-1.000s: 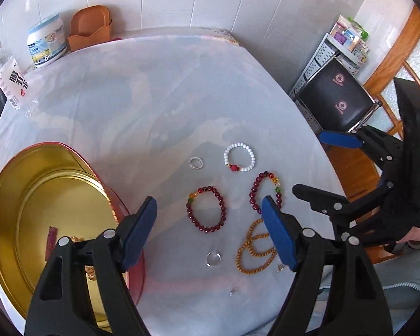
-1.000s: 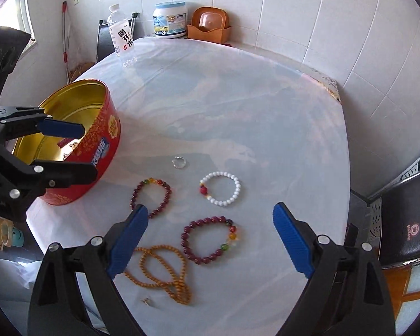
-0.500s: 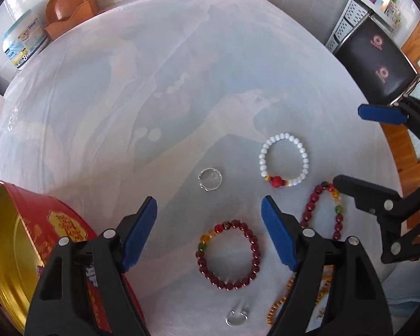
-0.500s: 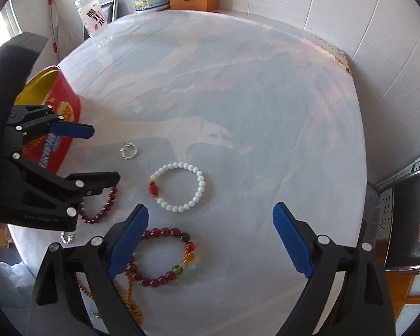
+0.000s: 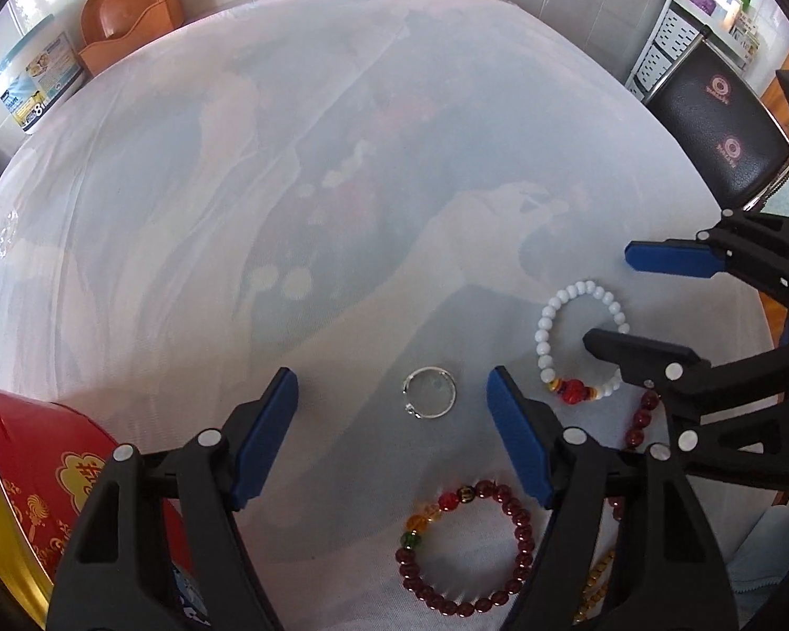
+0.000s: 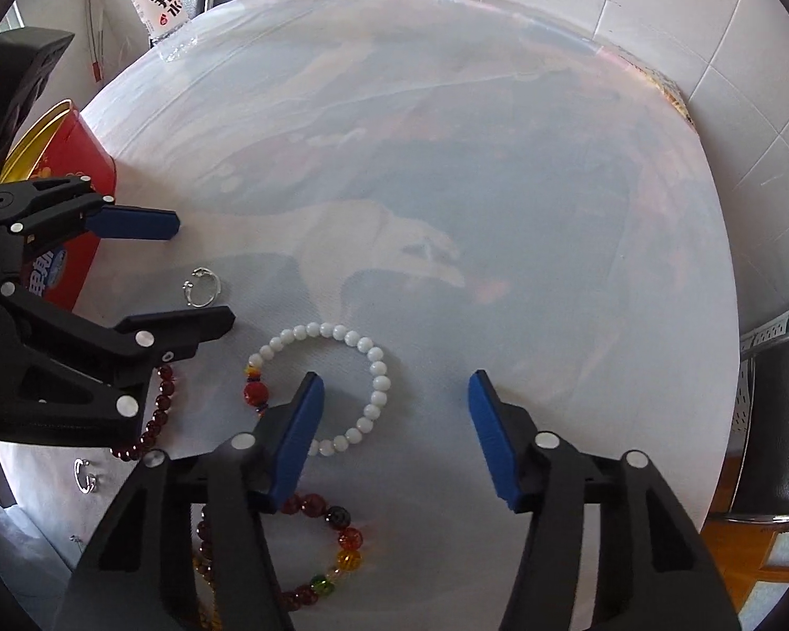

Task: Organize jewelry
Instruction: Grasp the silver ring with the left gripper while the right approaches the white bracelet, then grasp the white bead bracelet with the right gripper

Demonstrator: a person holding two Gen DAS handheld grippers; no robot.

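On the white tablecloth a silver ring [image 5: 429, 399] lies between the blue fingers of my left gripper [image 5: 392, 420]. Its jaws are closing and neither pad touches the ring. In the right wrist view the ring [image 6: 201, 286] shows inside the left gripper [image 6: 205, 269]. My right gripper [image 6: 394, 405] straddles the right side of a white bead bracelet [image 6: 376, 368], with its left finger inside the loop. Those jaws are closing too, with the pads clear of the beads. A dark red bracelet [image 5: 521, 520] lies nearer me. The red and gold tin [image 5: 26, 473] stands at the left.
Another dark red bracelet [image 6: 342, 515], a brown bead string [image 6: 205, 562] and a second ring [image 6: 84, 476] lie near the front edge. A water bottle [image 6: 155, 0], a white tub [image 5: 37, 79] and an orange holder [image 5: 126, 21] stand at the back. A black chair [image 5: 720, 131] stands right.
Both grippers came down close to the cloth and moved forward. The ring now lies between the left fingers and the white bracelet under the right ones. Both pairs of jaws have narrowed.
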